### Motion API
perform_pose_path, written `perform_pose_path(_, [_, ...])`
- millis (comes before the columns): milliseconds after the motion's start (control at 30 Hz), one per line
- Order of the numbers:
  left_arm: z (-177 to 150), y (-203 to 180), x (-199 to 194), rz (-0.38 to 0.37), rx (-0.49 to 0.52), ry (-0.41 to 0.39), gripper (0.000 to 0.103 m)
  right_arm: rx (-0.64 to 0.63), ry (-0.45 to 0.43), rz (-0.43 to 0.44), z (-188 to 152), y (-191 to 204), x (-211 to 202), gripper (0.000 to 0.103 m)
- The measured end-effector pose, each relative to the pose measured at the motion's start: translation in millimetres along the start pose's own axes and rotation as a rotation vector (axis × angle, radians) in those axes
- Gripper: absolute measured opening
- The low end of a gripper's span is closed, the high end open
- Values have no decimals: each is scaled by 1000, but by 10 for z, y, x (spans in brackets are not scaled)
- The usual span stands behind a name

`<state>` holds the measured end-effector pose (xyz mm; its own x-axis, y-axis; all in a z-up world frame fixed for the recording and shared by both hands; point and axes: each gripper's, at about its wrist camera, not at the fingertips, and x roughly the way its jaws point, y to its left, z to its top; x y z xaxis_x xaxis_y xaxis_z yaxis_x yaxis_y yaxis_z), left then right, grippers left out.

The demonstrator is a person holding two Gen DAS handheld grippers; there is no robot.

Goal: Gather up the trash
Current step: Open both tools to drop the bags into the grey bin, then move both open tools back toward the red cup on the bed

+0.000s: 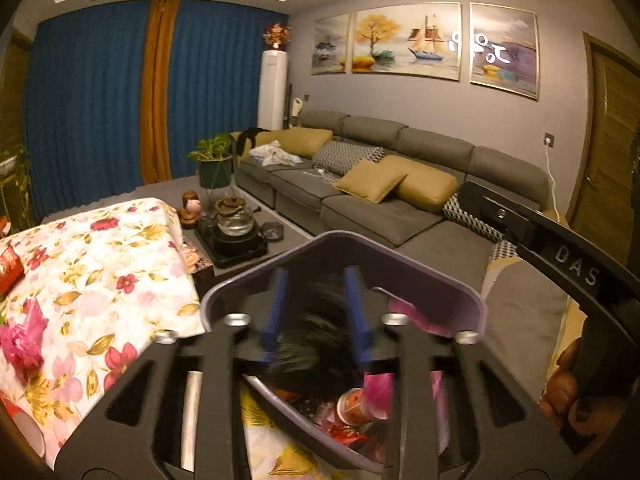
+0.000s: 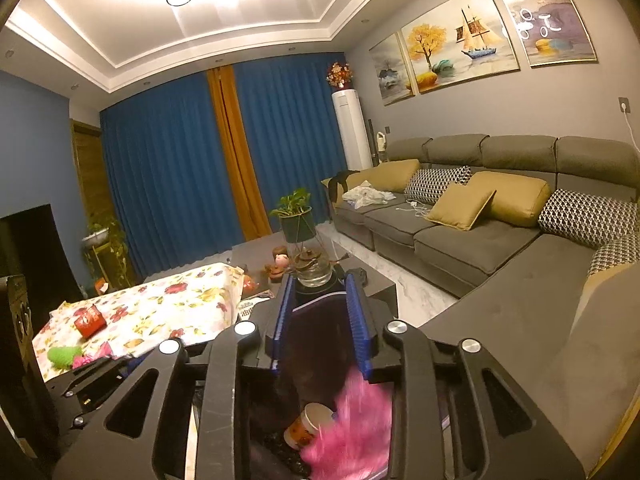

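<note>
A purple trash bin (image 1: 440,300) sits below both grippers, holding a paper cup (image 1: 354,404), red wrappers and pink trash. My left gripper (image 1: 318,312) is over the bin with a blurred black fluffy piece (image 1: 316,344) between its blue fingers (image 1: 276,312); whether it is gripped I cannot tell. My right gripper (image 2: 322,320) stands open over the bin's inside, where the cup (image 2: 308,426) and a blurred pink fluffy piece (image 2: 352,428) lie. A red packet (image 2: 90,322), a green piece (image 2: 64,356) and pink bits remain on the floral tablecloth (image 2: 160,312).
A grey L-shaped sofa (image 2: 500,240) with cushions runs along the right. A dark tea table holds a glass teapot (image 2: 314,268) and a potted plant (image 2: 296,216). Blue curtains (image 2: 168,160) and a white air conditioner (image 2: 352,132) stand at the back.
</note>
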<state>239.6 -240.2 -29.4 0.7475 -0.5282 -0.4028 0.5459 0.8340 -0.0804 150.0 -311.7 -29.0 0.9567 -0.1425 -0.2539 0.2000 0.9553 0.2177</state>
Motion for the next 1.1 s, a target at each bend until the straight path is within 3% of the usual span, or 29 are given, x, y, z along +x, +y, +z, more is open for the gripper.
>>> perform_pose_path(33, [-3,5,-20,4,-4,-7,53,1,-1,-2,-3,-4,-7,36])
perform_pose_path(133, [-11,36,-95,23,-6,-27,66,5,-8,-9,-15,-18,-32,47])
perform_pose_path(400, [-61,117,-293,87,1,-39,82,-8,-22,-16,-89,31,-165,72])
perform_pose_path(600, [-149,281,-547,141,-29,-44,85,-12,-33,-10,-147,127,-295,85])
perform_pose_path(1100, [-476,1060,-1413,366,-92,-57,86,-52,21,101,-380,725,-451,87])
